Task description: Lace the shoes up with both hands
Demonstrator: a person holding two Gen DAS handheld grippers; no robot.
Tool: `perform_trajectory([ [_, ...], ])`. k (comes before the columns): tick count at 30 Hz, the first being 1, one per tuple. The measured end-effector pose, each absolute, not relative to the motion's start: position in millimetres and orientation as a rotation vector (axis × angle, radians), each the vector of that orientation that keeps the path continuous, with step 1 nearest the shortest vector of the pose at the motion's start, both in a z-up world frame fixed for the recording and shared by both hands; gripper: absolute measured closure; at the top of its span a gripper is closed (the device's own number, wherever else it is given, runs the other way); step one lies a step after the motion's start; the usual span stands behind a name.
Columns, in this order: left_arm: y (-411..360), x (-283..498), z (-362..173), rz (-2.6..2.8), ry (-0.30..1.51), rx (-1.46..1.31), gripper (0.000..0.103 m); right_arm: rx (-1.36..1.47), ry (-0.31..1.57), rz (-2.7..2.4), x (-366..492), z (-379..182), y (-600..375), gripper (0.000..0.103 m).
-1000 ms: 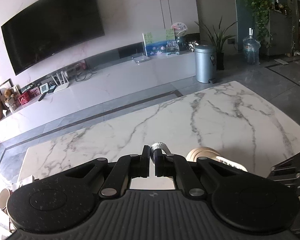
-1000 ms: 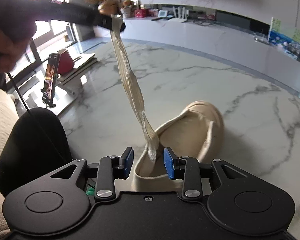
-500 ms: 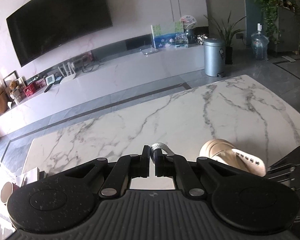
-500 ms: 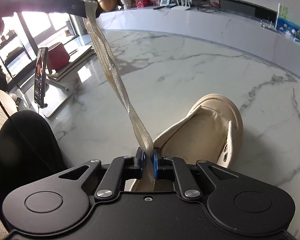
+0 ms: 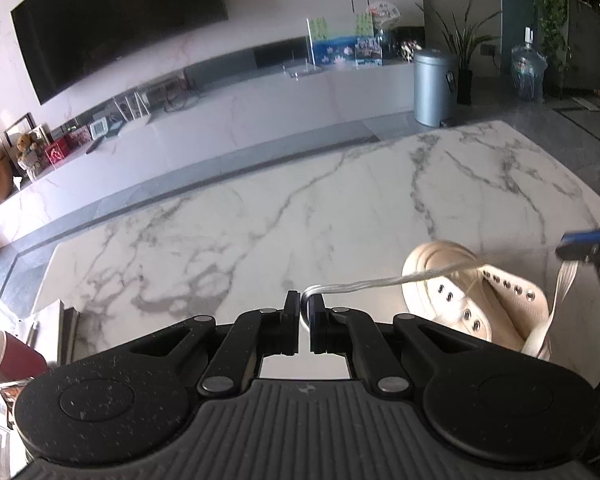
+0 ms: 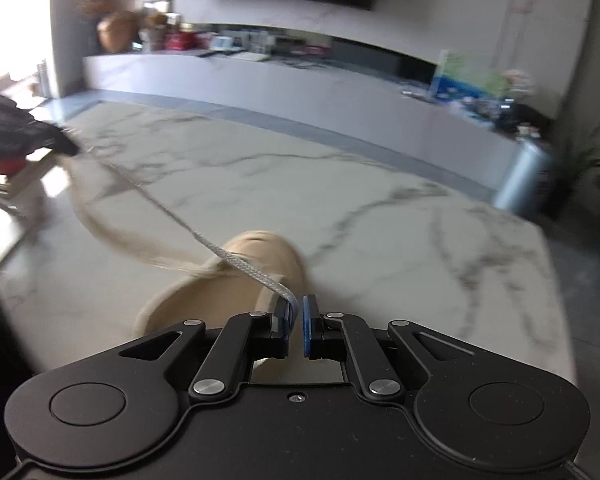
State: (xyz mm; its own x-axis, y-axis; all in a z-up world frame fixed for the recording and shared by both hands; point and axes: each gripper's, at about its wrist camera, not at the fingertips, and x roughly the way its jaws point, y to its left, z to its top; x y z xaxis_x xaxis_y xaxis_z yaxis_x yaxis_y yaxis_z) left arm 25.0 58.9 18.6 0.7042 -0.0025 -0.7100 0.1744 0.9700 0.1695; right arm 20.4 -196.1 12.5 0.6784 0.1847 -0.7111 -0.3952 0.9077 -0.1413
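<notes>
Left tool (image 5: pixel 305 312) clenched on one end of the cream lace (image 5: pixel 380 282), right tool (image 6: pixel 296 320) clamped on the same lace (image 6: pixel 256 272), which runs stretched between them above the shoe. Cream shoe (image 5: pixel 476 300) resting on the marble worktop (image 5: pixel 260 220), eyelets facing up, just beside the right tool; right view blurred

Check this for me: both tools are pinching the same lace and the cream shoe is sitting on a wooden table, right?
Not wooden. The left wrist view shows the cream shoe on a white marble table. Both the left tool and right tool do pinch the lace.
</notes>
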Motion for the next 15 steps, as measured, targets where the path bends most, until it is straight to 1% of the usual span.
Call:
perform_trajectory([
  [12,64,39,-10,-0.069,0.854,0.248,0.1,-0.333,0.713,0.098,24,17,-226,0.098],
  [15,70,44,-15,-0.053,0.87,0.248,0.1,-0.33,0.728,0.046,46,12,-233,0.098],
])
